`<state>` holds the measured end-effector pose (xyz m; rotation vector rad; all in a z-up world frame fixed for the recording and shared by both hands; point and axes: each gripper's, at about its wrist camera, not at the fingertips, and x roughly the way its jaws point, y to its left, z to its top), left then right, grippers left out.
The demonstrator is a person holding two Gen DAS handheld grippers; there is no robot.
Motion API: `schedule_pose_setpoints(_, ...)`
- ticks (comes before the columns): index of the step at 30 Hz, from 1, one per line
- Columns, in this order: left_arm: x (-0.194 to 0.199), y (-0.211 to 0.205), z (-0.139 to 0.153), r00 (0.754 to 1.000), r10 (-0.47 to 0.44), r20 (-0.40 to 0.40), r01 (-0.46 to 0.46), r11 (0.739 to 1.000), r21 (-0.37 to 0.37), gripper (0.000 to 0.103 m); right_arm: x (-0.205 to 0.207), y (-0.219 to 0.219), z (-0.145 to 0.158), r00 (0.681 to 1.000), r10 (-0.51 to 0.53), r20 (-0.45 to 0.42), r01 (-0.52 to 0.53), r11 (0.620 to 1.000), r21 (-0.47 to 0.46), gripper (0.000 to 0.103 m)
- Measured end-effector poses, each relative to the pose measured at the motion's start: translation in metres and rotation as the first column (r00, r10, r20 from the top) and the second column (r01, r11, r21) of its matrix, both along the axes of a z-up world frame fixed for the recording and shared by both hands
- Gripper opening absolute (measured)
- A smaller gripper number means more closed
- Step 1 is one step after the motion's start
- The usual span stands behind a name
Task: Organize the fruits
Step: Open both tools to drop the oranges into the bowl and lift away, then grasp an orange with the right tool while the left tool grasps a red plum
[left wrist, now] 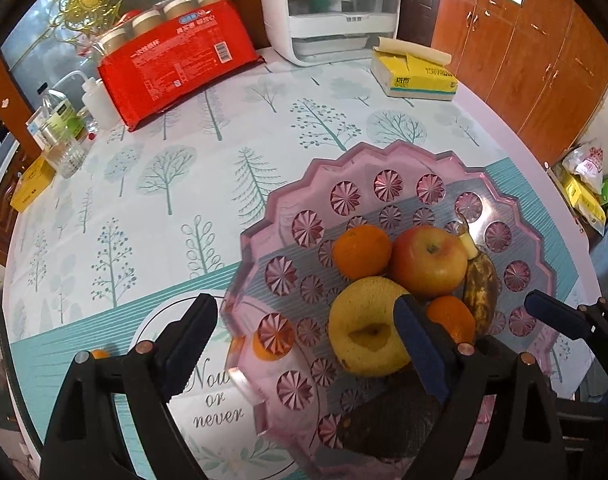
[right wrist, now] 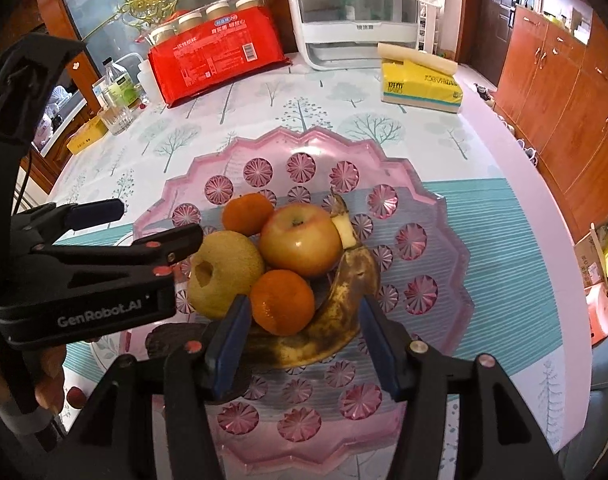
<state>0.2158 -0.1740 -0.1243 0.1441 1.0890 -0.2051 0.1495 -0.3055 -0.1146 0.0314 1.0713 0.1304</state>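
Surface: round table (right wrist: 500, 128) under a tree-print cloth; wooden cabinets behind.
Landmark: pink scalloped fruit tray (right wrist: 444, 216), mid-table.
Fruit: all heaped at tray centre — red apple (right wrist: 299, 240), yellow pear (right wrist: 223, 276) touching it on the left, one orange (right wrist: 281, 302) in front, a second orange (right wrist: 247, 212) behind, spotted banana (right wrist: 344, 312) curving round the right and front of the heap. Dark fruit (left wrist: 388, 424) at the near tray edge, kind unclear.
Stray: small orange (left wrist: 269, 344) seen through the tray's left rim; appears to lie just outside.
Banana axis: lies crosswise between the right jaws.
Right gripper (right wrist: 304, 344): half-wide, straddling banana and front orange; pads not pressing.
Left gripper (left wrist: 304, 336): wide, holding nothing, over the tray's left rim.
Judgement: left hand nearer the stray orange.
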Motion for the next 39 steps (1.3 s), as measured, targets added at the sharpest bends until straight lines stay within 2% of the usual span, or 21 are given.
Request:
schedule_pose_setpoints(16, -0.047, 0.038, 0.041, 0.998, 0.001, 0.058, 0.000, 1.000, -0.030, 0.089, -0.027, 0.015, 0.031, 0.997, -0.050, 0.057, 0.051, 0.999, 0.000, 0.057)
schedule_pose_setpoints(30, -0.077, 0.092, 0.073, 0.995, -0.030, 0.099, 0.033, 0.999, -0.026, 0.089, -0.059, 0.062, 0.058, 0.989, -0.090, 0.114, 0.089, 0.996, 0.011, 0.057)
schedule_pose_setpoints(39, -0.088, 0.128, 0.080, 0.993, -0.050, 0.105, 0.053, 0.998, -0.024, 0.089, -0.073, 0.100, 0.065, 0.985, -0.100, 0.138, 0.101, 0.995, -0.003, 0.057)
